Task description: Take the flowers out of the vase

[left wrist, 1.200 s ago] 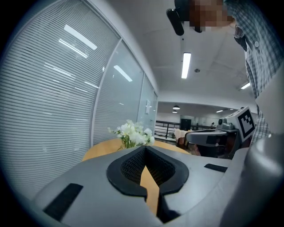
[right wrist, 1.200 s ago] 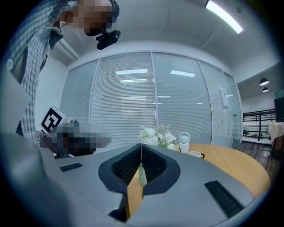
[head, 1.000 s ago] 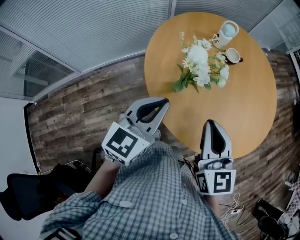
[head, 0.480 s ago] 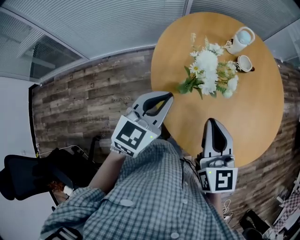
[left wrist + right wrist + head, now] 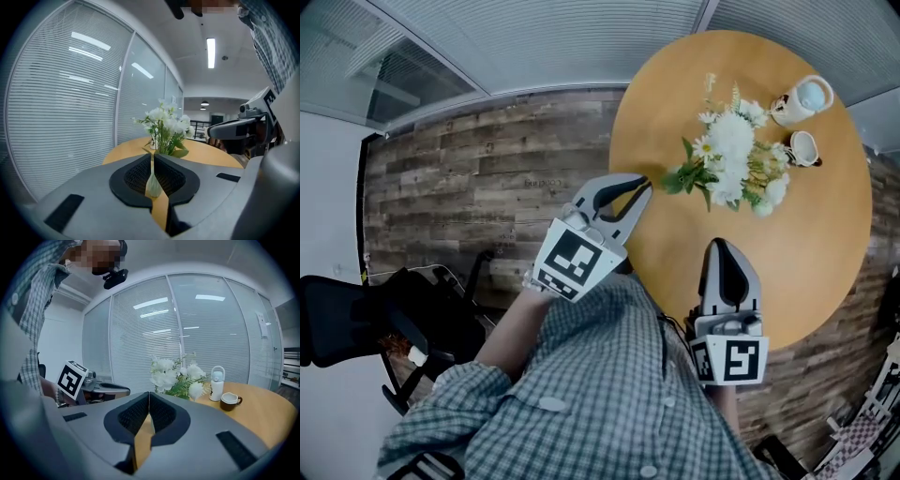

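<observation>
A bunch of white flowers with green leaves (image 5: 733, 159) stands in the middle of the round wooden table (image 5: 806, 253); its vase is hidden under the blooms. The same flowers (image 5: 166, 126) show straight ahead in the left gripper view, and the flowers (image 5: 176, 373) rise just beyond the jaws in the right gripper view. My left gripper (image 5: 645, 184) is shut and empty at the table's near-left edge, short of the leaves. My right gripper (image 5: 719, 246) is shut and empty over the table's near part.
A white bottle (image 5: 804, 97) and a small cup (image 5: 802, 147) stand behind the flowers at the table's far side. A dark chair (image 5: 356, 319) stands on the wood floor at the left. Blinds-covered glass walls (image 5: 70, 103) run behind the table.
The table and flowers have shifted right in the head view. Both grippers stay shut and have come slightly nearer the flowers.
</observation>
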The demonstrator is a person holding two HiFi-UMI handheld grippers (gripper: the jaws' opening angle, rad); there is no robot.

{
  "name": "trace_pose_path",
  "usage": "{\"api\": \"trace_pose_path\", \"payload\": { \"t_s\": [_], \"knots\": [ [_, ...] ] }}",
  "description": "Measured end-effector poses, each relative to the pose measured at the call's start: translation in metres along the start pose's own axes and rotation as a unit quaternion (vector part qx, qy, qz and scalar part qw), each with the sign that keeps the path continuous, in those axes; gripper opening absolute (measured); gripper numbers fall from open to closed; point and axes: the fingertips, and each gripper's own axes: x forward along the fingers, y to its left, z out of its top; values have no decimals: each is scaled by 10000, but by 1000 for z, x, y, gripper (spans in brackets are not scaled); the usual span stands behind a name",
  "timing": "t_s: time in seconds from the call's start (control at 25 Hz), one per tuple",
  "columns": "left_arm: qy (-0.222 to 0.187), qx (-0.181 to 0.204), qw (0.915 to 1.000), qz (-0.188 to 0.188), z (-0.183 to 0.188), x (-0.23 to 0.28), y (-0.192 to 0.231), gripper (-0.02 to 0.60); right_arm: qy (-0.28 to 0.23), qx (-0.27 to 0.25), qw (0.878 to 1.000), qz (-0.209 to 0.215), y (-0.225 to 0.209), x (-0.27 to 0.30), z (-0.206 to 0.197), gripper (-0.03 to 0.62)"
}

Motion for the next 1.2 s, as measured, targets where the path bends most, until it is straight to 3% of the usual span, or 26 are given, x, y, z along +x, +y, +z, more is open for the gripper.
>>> {"api": "trace_pose_path", "payload": {
  "t_s": [0.52,0.92,1.2],
  "knots": [
    [725,338,9968,-57,-59,37,3,205,292,32,9996,25,-6,8,-14,11],
    [1031,635,9917,-421,-87,70,-10,251,430,-10,9991,2,-4,10,-21,11],
    [1019,544,9920,-513,-99,93,-15,265,510,79,9987,-31,0,10,-27,11]
  ]
}}
